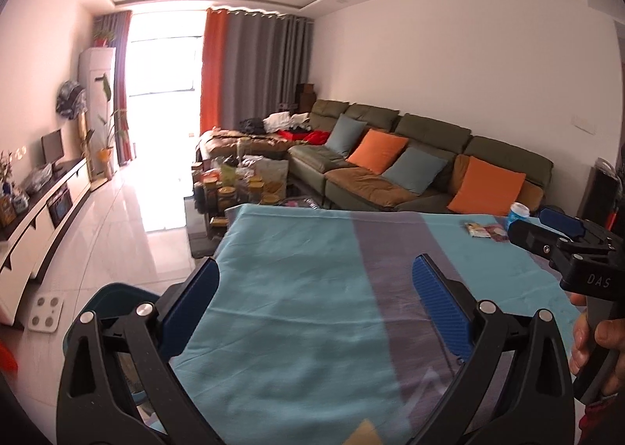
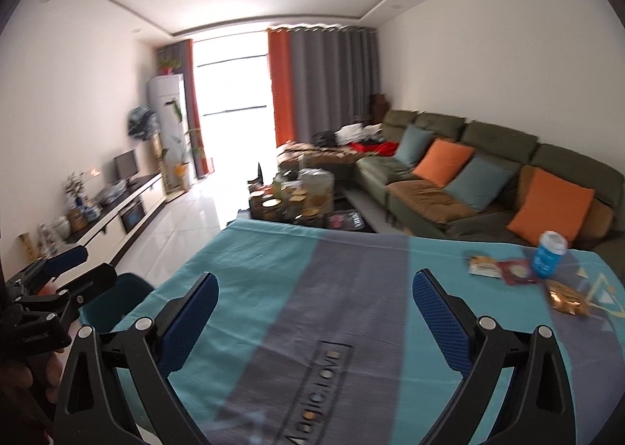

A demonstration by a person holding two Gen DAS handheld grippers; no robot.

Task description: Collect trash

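Observation:
Trash lies at the far right of a table covered with a teal and grey cloth (image 2: 273,281): a blue cup (image 2: 549,254), a yellow-white wrapper (image 2: 484,266), a dark red packet (image 2: 517,271) and a crumpled gold wrapper (image 2: 566,296). The cup (image 1: 517,213) and wrappers (image 1: 484,230) also show in the left wrist view. My right gripper (image 2: 316,312) is open and empty above the cloth, left of the trash. My left gripper (image 1: 316,300) is open and empty over the cloth's left part. A dark teal bin (image 2: 117,300) stands beside the table's left edge; it also shows in the left wrist view (image 1: 113,300).
A green sofa (image 2: 488,171) with orange and blue cushions runs along the right wall. A cluttered coffee table (image 2: 300,199) stands beyond the table. A TV cabinet (image 1: 50,206) lines the left wall. A white scale (image 1: 45,313) lies on the floor.

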